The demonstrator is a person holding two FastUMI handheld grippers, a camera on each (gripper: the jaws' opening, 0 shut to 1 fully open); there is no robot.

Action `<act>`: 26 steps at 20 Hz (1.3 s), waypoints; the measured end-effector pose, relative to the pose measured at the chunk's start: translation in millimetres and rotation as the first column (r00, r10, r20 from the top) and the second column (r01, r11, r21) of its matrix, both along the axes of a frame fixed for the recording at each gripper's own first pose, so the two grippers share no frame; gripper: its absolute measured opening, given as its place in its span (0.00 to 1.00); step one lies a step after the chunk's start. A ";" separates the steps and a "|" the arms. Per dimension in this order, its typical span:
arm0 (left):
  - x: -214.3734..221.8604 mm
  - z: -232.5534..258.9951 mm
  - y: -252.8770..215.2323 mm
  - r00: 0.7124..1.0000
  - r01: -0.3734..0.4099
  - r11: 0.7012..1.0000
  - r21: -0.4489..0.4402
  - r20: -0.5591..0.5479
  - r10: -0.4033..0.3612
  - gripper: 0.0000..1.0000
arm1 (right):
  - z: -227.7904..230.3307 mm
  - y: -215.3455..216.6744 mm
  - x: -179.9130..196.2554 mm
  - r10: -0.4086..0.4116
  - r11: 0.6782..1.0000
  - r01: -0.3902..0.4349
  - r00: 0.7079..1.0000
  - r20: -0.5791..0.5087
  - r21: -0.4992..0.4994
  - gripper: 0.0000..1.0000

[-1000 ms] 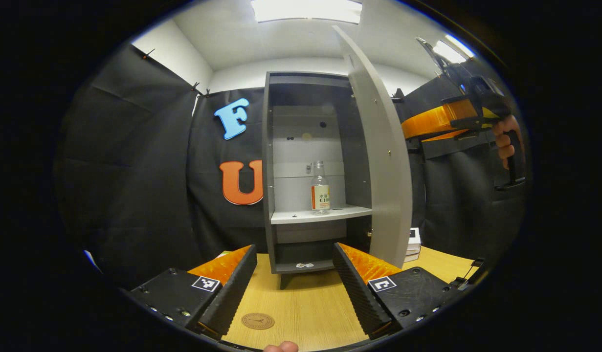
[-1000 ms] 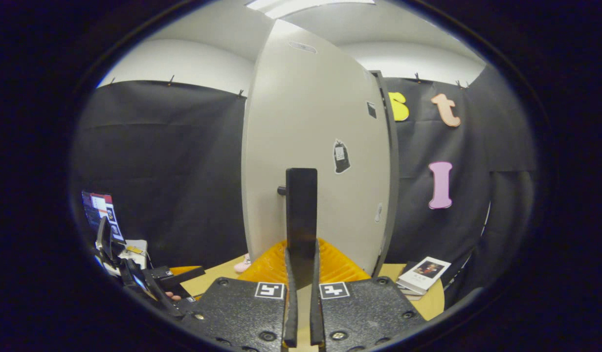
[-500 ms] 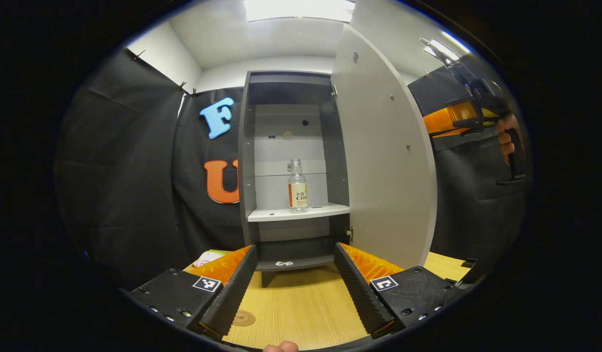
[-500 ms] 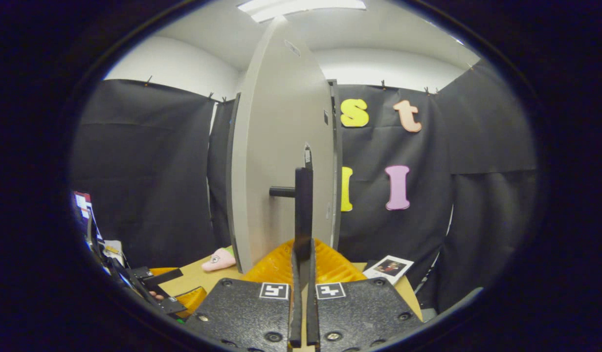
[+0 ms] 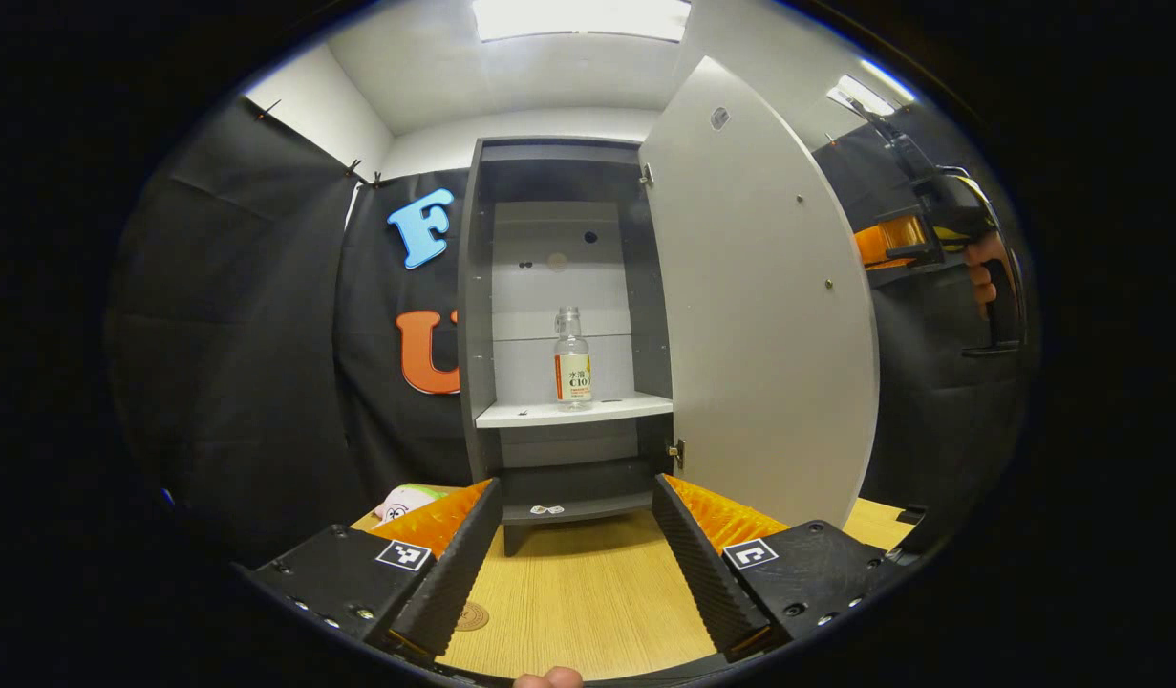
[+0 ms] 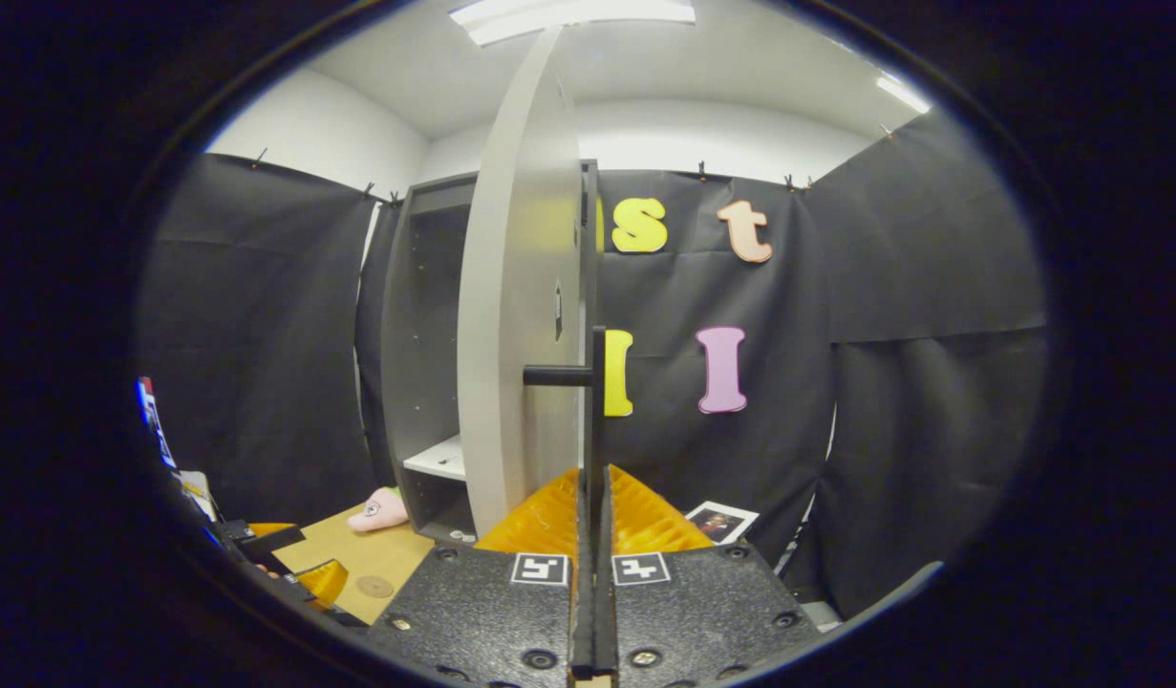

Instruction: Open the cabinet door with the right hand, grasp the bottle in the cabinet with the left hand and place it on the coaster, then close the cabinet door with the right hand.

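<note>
Cabinet (image 5: pixel 473 287): tall, grey, stands at the far edge of the wooden table (image 5: pixel 588 592), against the black cloth wall. Cabinet door (image 5: pixel 759 306) swung wide to the right, hinged on the right side; its free edge faces the camera in the right gripper view, where the door (image 6: pixel 511 315) is seen nearly edge-on. Front of the cabinet fully exposed in the left gripper view.

Middle shelf (image 5: pixel 521 414): white, bare on both sides of the bottle. Bottle (image 5: pixel 572 358) stands upright near the shelf's centre, clear glass with a yellow-orange label, apart from both side walls and with open height above it up to the next shelf. Lower compartment dark.

Table: bare wood between the cabinet foot and the left gripper (image 5: pixel 576 549). Coaster (image 5: pixel 471 616), a round brown disc, lies flat on the table just beside the left finger of that gripper; also seen in the right gripper view (image 6: pixel 374 586).

Left gripper: fingers spread wide, nothing between them, held low over the table and pointed at the cabinet opening, well apart from the bottle.

Right gripper (image 6: pixel 592 535): fingers pressed together on the black door handle (image 6: pixel 595 420), a vertical bar on a short post. The same gripper appears at right behind the door in the left gripper view (image 5: pixel 917 239), with a hand (image 5: pixel 981 269) on its grip.

Small items: pink plush toy (image 6: pixel 377 509) on the table left of the cabinet; a booklet (image 6: pixel 719 522) to the cabinet's right.
</note>
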State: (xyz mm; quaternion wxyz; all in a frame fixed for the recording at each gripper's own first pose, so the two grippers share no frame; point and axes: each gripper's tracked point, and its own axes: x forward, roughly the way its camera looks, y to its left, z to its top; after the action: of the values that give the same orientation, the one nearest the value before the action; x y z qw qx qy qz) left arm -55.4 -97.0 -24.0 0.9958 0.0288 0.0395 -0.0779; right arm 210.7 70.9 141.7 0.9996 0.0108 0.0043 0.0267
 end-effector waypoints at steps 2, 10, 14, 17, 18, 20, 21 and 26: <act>-1.2 0.3 -1.5 1.000 -0.007 1.000 0.004 0.001 0.007 0.95 | -1.1 1.2 -0.7 0.019 1.000 -0.019 1.000 -0.005 -0.001 0.04; -2.5 2.6 -5.0 0.999 -0.034 0.999 0.000 -0.001 0.034 0.95 | -16.7 -35.3 -35.8 -0.033 0.999 0.034 0.999 0.014 -0.011 0.04; -1.7 4.5 -10.9 1.000 -0.023 1.000 0.004 -0.001 0.023 0.95 | -20.5 -39.7 -27.0 -0.023 0.999 0.021 0.999 0.030 0.050 0.05; -1.6 2.4 -18.6 1.000 -0.011 1.000 0.011 -0.013 0.011 0.95 | -30.1 -49.1 -19.8 -0.052 0.999 0.051 0.998 0.023 0.005 0.31; -1.6 2.1 -18.4 1.000 -0.013 1.000 0.015 -0.014 0.013 0.95 | -32.2 -55.3 -17.4 -0.087 0.996 0.088 0.996 0.023 -0.017 0.40; 1.6 2.2 -19.3 1.000 -0.017 1.000 0.008 -0.017 0.017 0.95 | -31.4 -63.0 -14.5 -0.139 0.989 0.141 0.989 0.046 -0.051 0.67; 3.2 1.5 -21.0 1.000 -0.017 1.000 -0.007 -0.024 0.016 0.95 | -28.6 -60.3 -14.4 -0.139 0.988 0.142 0.989 0.057 -0.056 0.75; 21.2 11.8 -24.2 1.000 -0.009 0.999 -0.031 -0.018 0.009 0.95 | -30.0 -61.8 -7.7 -0.113 0.994 0.113 0.993 0.043 0.015 0.94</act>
State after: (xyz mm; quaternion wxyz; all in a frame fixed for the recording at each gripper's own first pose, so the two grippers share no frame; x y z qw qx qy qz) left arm -34.1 -121.2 -12.2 0.9960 0.0126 0.0473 -0.0742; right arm 203.0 9.1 111.7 0.9993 0.0167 -0.0183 -0.0297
